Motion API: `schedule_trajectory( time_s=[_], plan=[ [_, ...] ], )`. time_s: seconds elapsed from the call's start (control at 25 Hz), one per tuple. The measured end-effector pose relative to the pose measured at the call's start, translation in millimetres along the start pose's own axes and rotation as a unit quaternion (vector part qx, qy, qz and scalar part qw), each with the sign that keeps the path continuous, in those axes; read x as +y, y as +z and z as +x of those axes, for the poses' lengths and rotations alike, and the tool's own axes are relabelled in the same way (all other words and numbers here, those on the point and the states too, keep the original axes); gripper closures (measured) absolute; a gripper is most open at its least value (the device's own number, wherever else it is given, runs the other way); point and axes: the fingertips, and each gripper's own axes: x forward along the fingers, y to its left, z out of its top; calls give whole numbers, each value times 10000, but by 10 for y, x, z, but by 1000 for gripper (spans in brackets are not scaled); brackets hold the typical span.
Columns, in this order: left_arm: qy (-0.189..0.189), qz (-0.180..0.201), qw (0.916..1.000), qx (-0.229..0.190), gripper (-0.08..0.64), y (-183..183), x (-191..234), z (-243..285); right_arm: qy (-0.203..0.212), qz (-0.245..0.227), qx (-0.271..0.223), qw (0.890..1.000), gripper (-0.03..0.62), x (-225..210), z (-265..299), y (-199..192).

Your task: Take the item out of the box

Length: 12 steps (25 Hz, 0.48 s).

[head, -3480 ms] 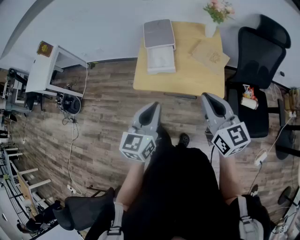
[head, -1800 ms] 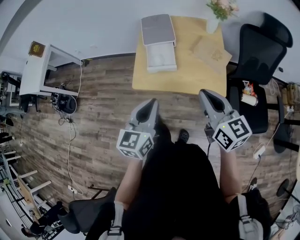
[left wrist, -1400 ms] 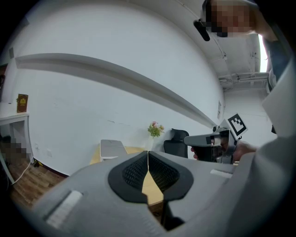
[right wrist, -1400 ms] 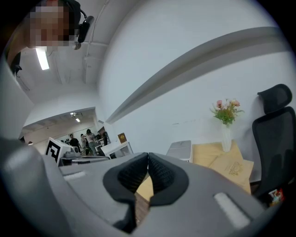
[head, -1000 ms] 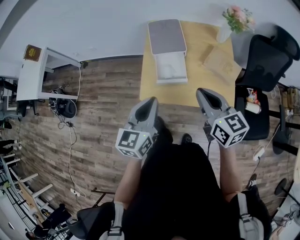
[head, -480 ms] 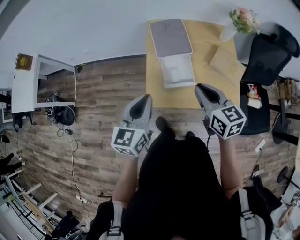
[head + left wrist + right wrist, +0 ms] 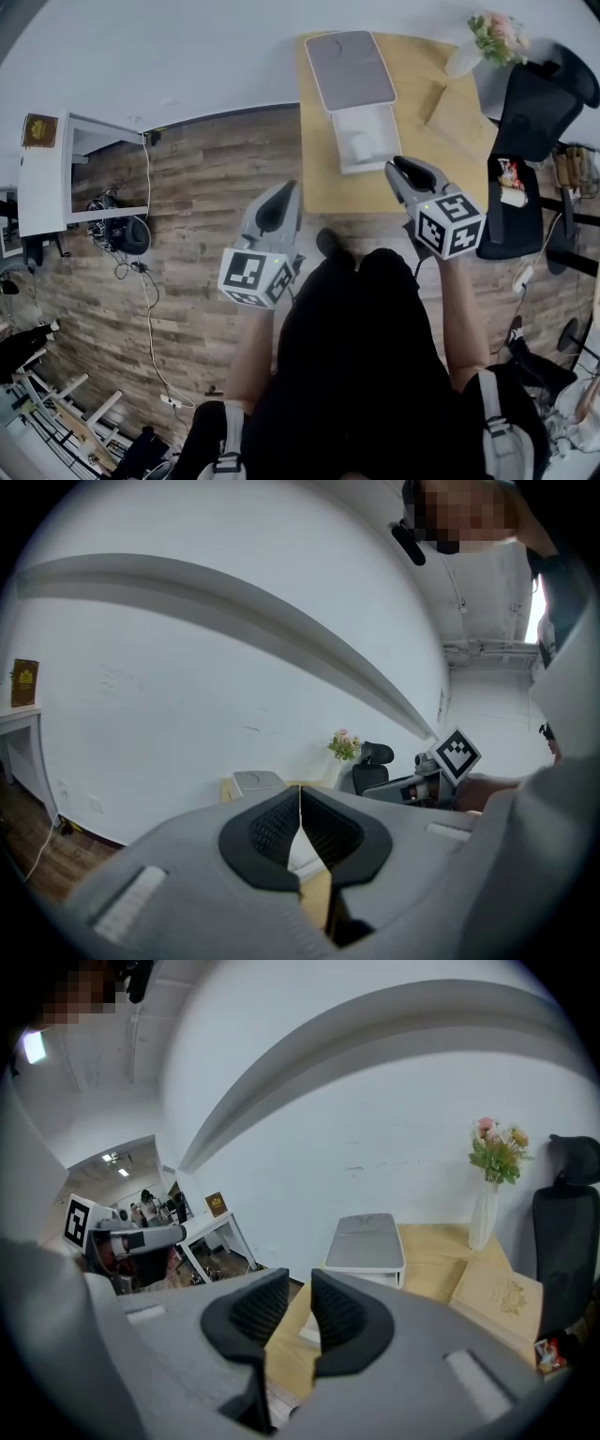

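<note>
At the approach only, with nothing taken out yet. Nearest, over the floor, carries the left claw (image 7: 279, 199) pressed shut and empty. Just ahead, at the near edge of the worktop (image 7: 323, 187), has the right claw (image 7: 401, 171) slightly apart after just opening, nothing between. Farther on, finds the box (image 7: 361, 105) open, a pale item (image 7: 364, 146) lying inside, untouched. Yet to do: reach in, grip, lift out.

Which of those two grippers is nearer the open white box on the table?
Right. The right gripper, jaws just opening and empty, hovers over the table beside the box's near end; the left gripper hangs over the floor, left of the table.
</note>
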Motion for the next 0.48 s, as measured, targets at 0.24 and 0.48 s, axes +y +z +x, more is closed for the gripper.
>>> schedule_trajectory(
  time_s=[0.24,0.48],
  plan=[
    [-13,-58,10000,37,548,-74,20,-55,-93,-95,297,9995,492,17,141,-192],
    [34,-124,9999,62,548,-147,-55,-110,-112,-145,646,9977,485,-30,246,-435]
  ],
)
